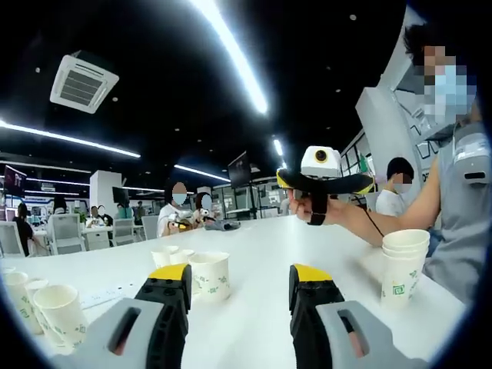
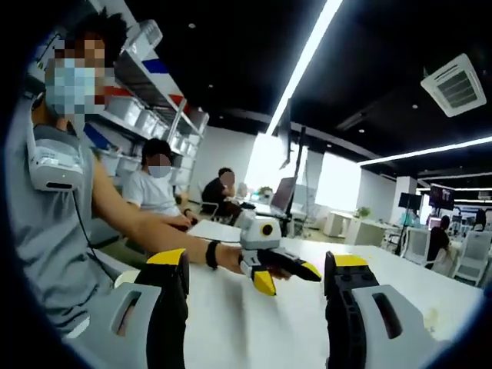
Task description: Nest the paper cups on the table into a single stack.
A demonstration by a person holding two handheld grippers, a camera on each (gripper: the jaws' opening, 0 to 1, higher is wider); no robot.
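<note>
White paper cups with green print stand on the white table [image 1: 265,238]. One single cup [image 1: 210,274] is just beyond my left gripper [image 1: 240,274], which is open with nothing between its jaws. A short nested stack [image 1: 403,264] stands at the right, near the person's body. Several loose cups [image 1: 55,311] stand at the left. My right gripper [image 1: 324,183] hangs above the far table in a hand, jaws spread. In the right gripper view my right gripper [image 2: 258,261] is open and empty over the table [image 2: 231,327], facing the left gripper [image 2: 286,275].
Two smaller cups [image 1: 166,255] sit behind the single cup. A power strip [image 1: 108,294] lies on the table at the left. Seated people [image 1: 178,215] and office chairs [image 1: 65,231] are at the far side. A person [image 2: 54,200] holds both grippers.
</note>
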